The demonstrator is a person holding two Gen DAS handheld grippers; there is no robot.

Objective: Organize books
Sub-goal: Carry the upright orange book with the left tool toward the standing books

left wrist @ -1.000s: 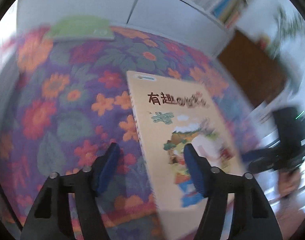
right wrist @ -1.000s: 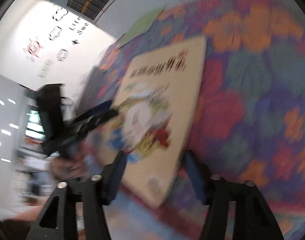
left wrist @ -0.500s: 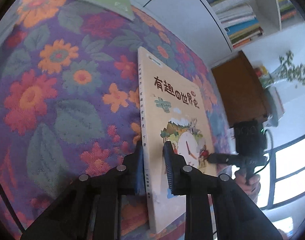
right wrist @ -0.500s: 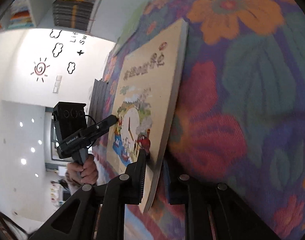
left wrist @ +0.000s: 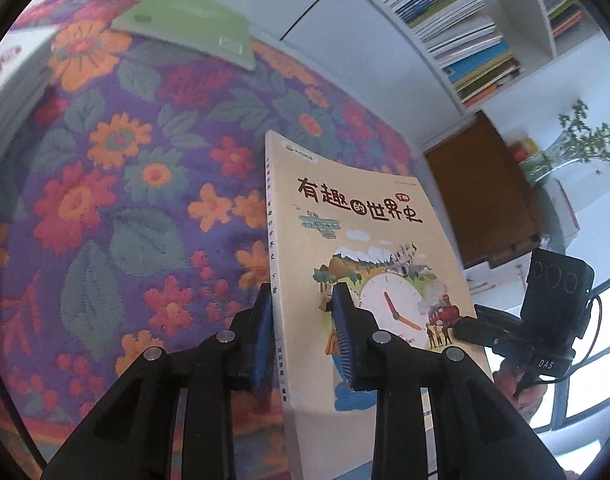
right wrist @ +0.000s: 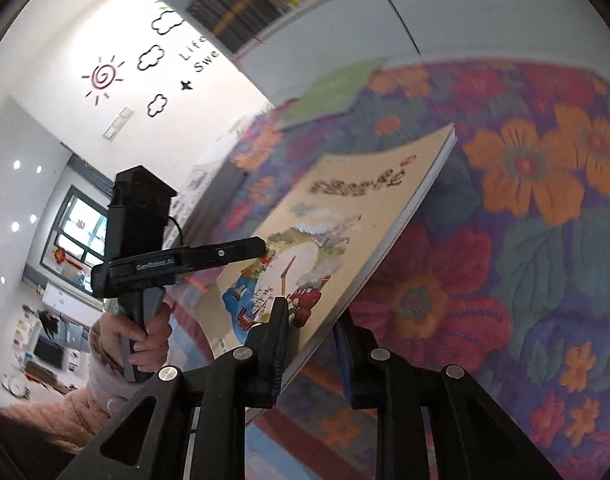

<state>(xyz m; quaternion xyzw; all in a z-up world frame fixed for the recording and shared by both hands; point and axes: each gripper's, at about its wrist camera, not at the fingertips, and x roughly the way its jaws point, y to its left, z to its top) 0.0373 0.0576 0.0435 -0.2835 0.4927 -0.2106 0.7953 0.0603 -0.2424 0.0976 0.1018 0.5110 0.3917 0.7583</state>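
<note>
Both wrist views downward, close, sharing book.

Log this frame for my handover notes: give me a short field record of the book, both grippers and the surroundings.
held item: tan picture book, lifted at a tilt above the floral cloth
left gripper: jaws shut on the book's spine edge
right gripper: jaws on the opposite edge, opening slightly, book between them
other book: green book flat at the cloth's far edge
background: bookshelf with stacked books

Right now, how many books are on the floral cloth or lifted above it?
2, maybe more hidden: the beige picture book held by both grippers, and the green book flat at the cloth's far edge.
</note>
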